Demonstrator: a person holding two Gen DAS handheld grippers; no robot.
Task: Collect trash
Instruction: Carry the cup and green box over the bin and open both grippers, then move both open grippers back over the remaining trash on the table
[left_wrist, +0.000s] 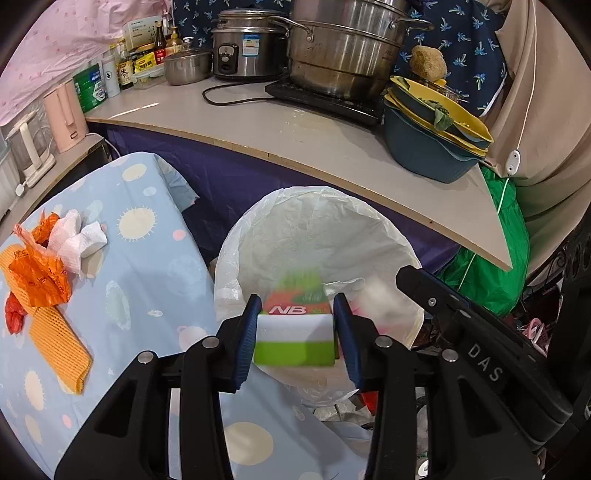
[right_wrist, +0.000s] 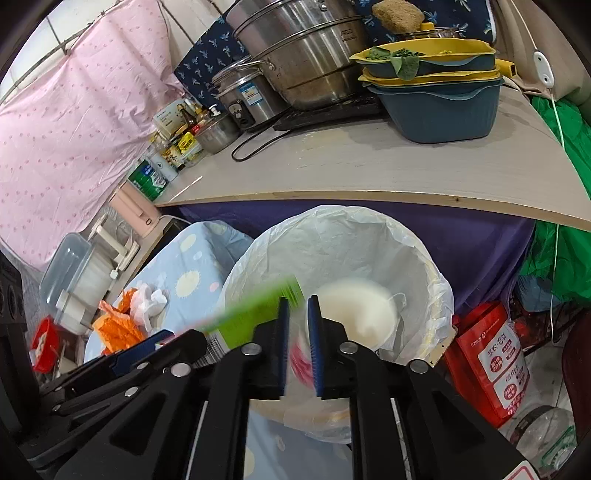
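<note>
- The green and white carton (left_wrist: 295, 339) sits between the jaws of the left gripper (left_wrist: 297, 332), clamped at its two sides, and hangs over the mouth of the lined bin (left_wrist: 388, 236).
- Its printed face reads "NB" in white on red; the rest of the carton is blurred.
- The right gripper (right_wrist: 297, 343) has its jaws a little apart with nothing pressed between them; just beyond their tips a blurred white lump (right_wrist: 358, 314) is over the bin, apparently loose and dropping, with a pink smear below it that I cannot identify.
- Risk: the carton is close to the bin's near rim, so letting go here could tip it onto the rim or the floor; the thin liner could also be dragged down by a jaw.
- Well to the left of the left jaws, on the table's blue cloth (left_wrist: 147, 266), more trash waits: orange plastic (left_wrist: 37, 273), white tissue (left_wrist: 79, 240), yellow mesh (left_wrist: 59, 339).
- To the right of the right jaws a red bag (right_wrist: 491, 354) carries "SZRCB".
</note>
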